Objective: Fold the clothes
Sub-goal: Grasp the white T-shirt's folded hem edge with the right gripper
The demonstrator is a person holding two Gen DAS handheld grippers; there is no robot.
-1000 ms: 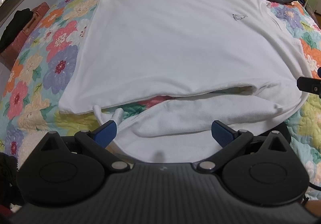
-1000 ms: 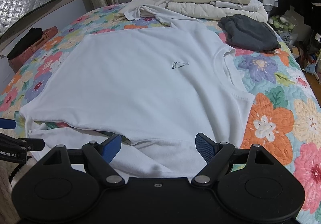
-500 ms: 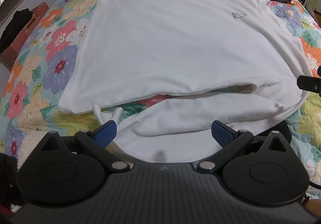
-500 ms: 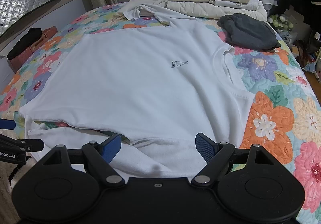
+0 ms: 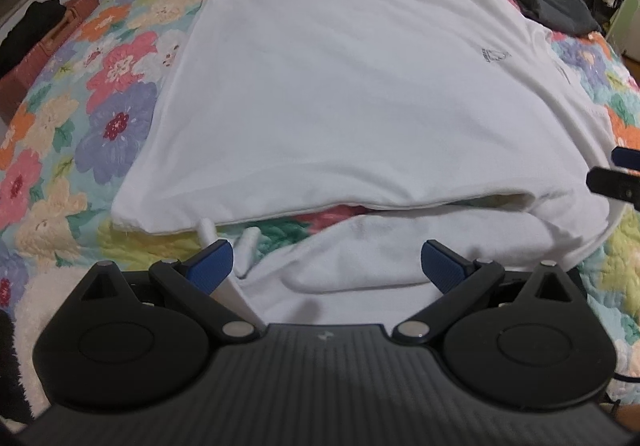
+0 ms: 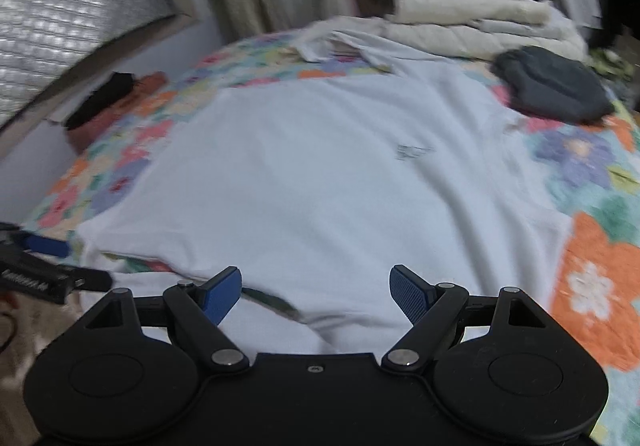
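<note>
On the floral quilt (image 5: 120, 118), white T-shirt (image 5: 360, 94) spread flat, near sleeve bunched by the bed edge. Left gripper (image 5: 326, 260) and right gripper (image 6: 316, 288) both wide open, empty, above that sleeve. Step: probably first fold; next, grasping sleeve and hem.

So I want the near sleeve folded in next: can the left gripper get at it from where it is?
Probably yes. The left gripper is open, and the sleeve of the white shirt lies between its fingers with nothing on top. The right gripper sits off to the side, clear of it.
</note>
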